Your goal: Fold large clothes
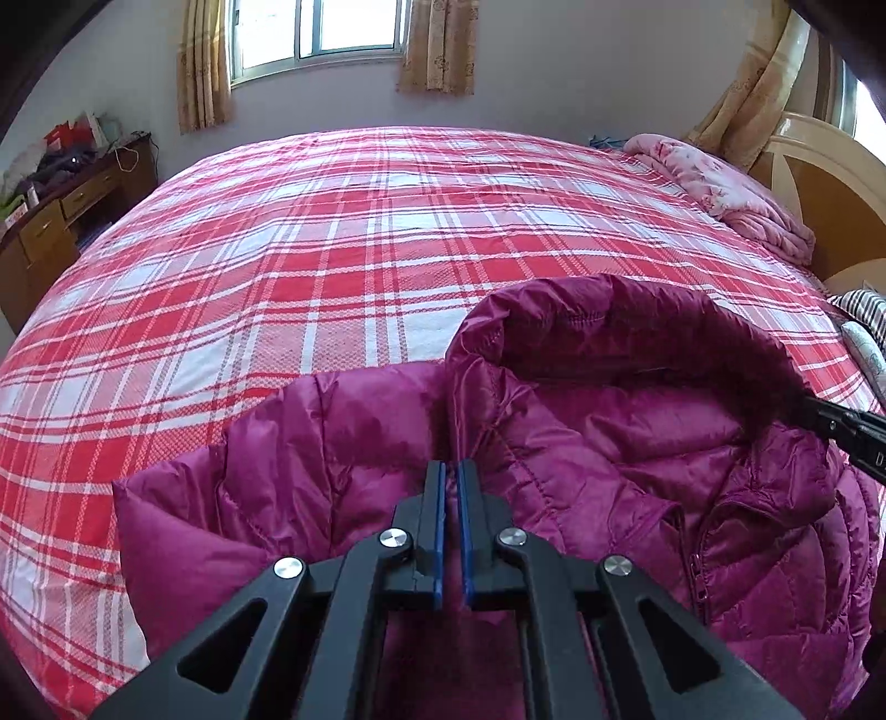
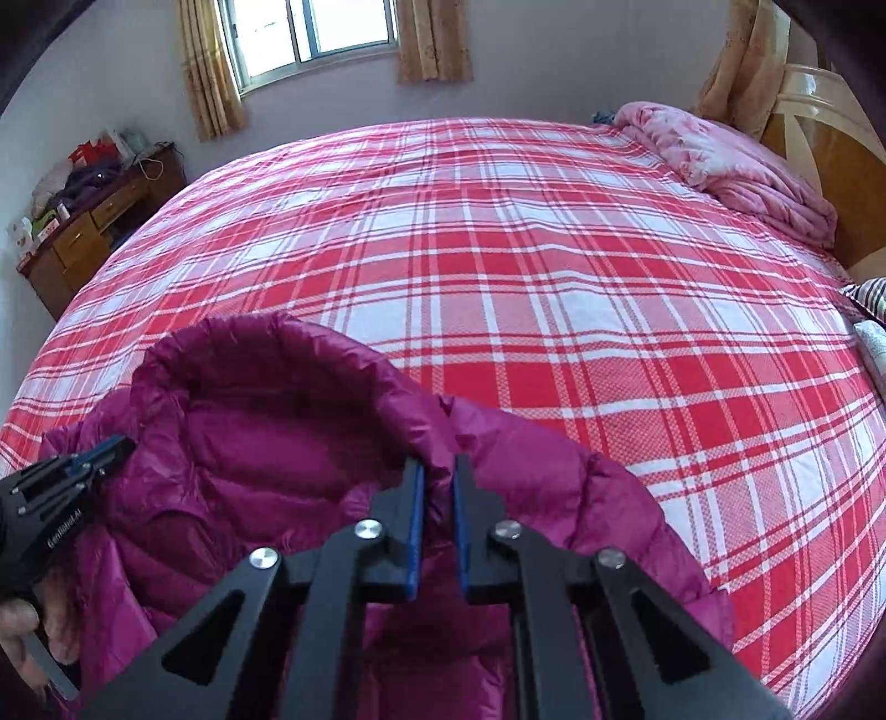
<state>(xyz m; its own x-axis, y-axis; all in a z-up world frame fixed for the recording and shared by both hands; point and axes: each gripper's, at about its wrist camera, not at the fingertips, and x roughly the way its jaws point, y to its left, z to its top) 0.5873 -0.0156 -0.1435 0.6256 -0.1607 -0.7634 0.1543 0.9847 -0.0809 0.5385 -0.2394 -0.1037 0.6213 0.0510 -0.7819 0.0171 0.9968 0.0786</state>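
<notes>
Each fisheye view is taken from just behind its own gripper, angled down and forward across the plaid bed [image 1: 310,266] toward the window [image 1: 321,33] at the upper centre. The purple jacket [image 1: 609,443] is seen close, at lower right in the left wrist view and at lower left in the right. Bed, jacket, window and the desk [image 2: 94,232] at the left edge are shared.

magenta jacket [image 1: 609,443], red-white plaid bedspread [image 1: 332,249]

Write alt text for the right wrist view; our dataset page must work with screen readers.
The right gripper pinches the hood edge of a magenta puffer jacket lying on a red plaid bed. The left gripper grips the jacket at far left.
</notes>
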